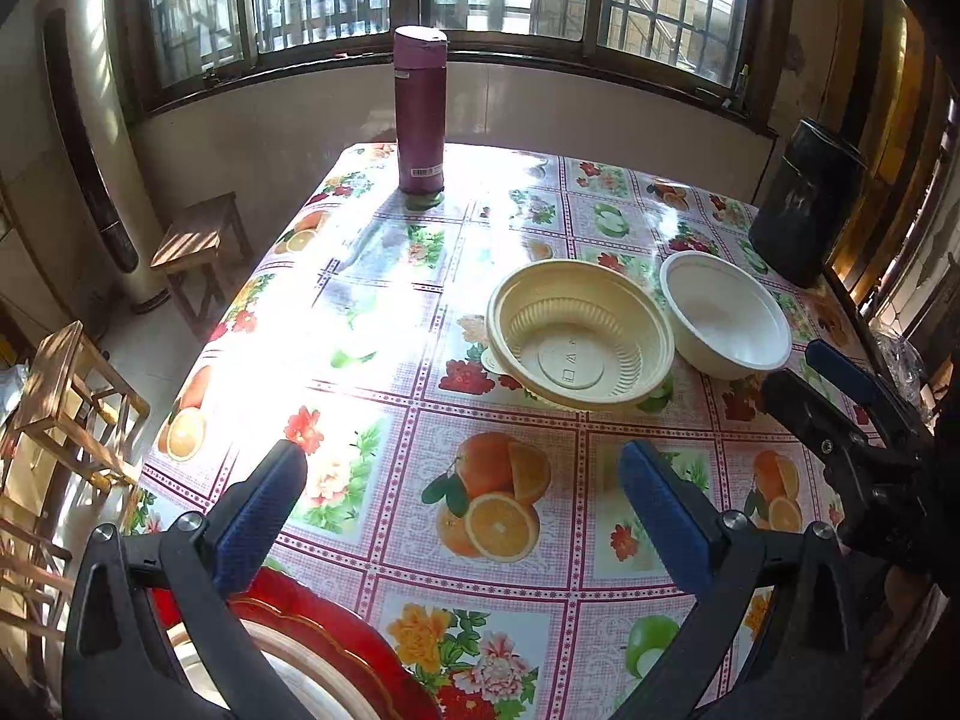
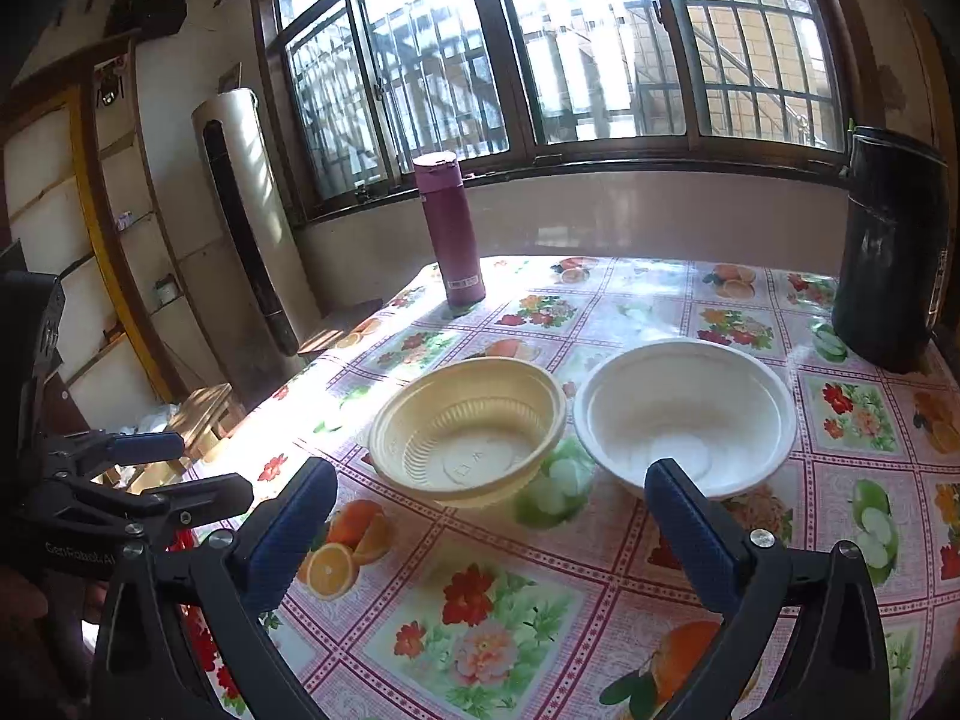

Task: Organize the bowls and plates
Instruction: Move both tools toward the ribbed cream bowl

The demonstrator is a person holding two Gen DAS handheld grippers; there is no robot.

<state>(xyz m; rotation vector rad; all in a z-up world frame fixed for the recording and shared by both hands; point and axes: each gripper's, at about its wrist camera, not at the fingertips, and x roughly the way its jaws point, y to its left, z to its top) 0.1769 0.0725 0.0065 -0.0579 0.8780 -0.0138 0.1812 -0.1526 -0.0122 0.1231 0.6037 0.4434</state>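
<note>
Both bowls look like thin disposable plastic: light, a little springy, slick inside, likely to skid on the glossy cloth if nudged. The rolled rim is probably the best hold, one finger inside, one outside.

The yellow bowl (image 2: 468,429) sits at centre frame in the right view, beyond the gape of the right tongs (image 2: 486,534), which stand wide open and empty. The white bowl (image 2: 684,414) is just beside it, centre right, its near rim behind the right-hand finger.

The left tongs (image 1: 462,516) are also open and empty, well short of both bowls. A red plate (image 1: 336,636) lies at lower left, under the left finger, on the counter (image 1: 540,540).
</note>
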